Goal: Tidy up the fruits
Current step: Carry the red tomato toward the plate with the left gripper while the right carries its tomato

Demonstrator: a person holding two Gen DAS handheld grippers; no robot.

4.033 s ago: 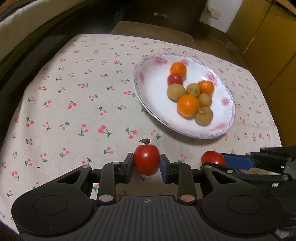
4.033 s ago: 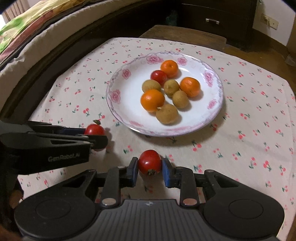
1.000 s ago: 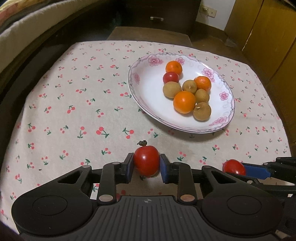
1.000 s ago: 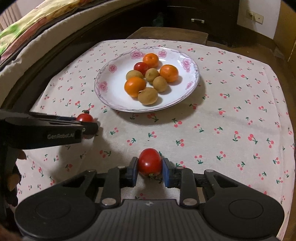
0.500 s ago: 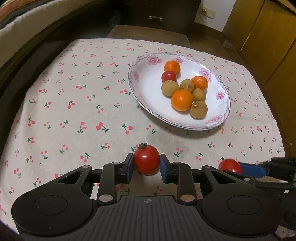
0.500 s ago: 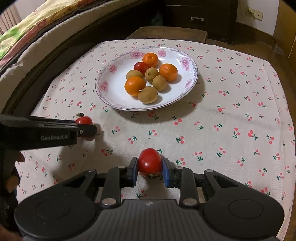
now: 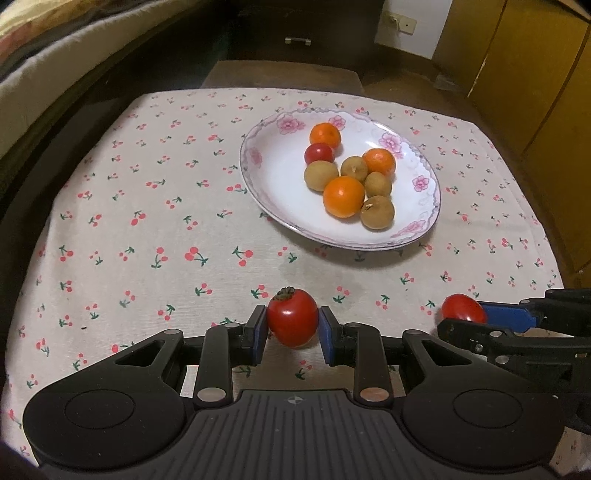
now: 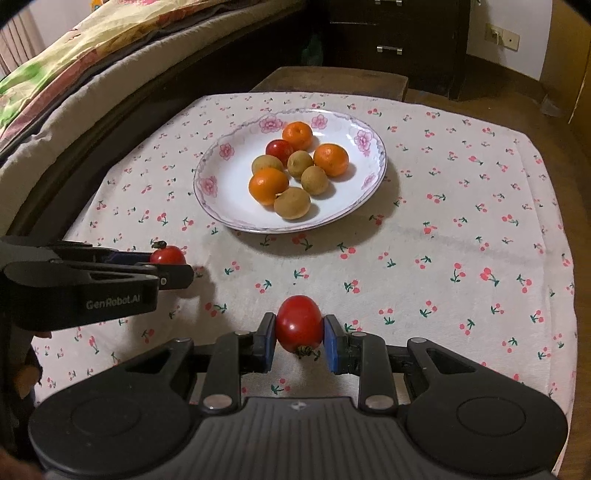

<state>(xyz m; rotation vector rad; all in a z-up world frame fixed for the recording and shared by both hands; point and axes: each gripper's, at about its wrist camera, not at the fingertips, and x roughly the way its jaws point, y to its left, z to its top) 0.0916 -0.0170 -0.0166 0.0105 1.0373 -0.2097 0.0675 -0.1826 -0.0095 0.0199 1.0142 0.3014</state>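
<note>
Plate (image 7: 255, 162) sits farther off than before, left claw (image 7: 292, 329) clamped on stem-up tomato (image 7: 292, 322), right claw (image 8: 299, 338) on stem-down tomato (image 8: 298, 328)

A white tablecloth (image 7: 155, 206) with little red cherries covers the table. A bed with a bright flowery blanket (image 8: 55, 70) stands along the left side. Behind the table there is a dark set of drawers (image 8: 391, 33), and yellow cupboard doors (image 7: 535, 74) are on the right.
</note>
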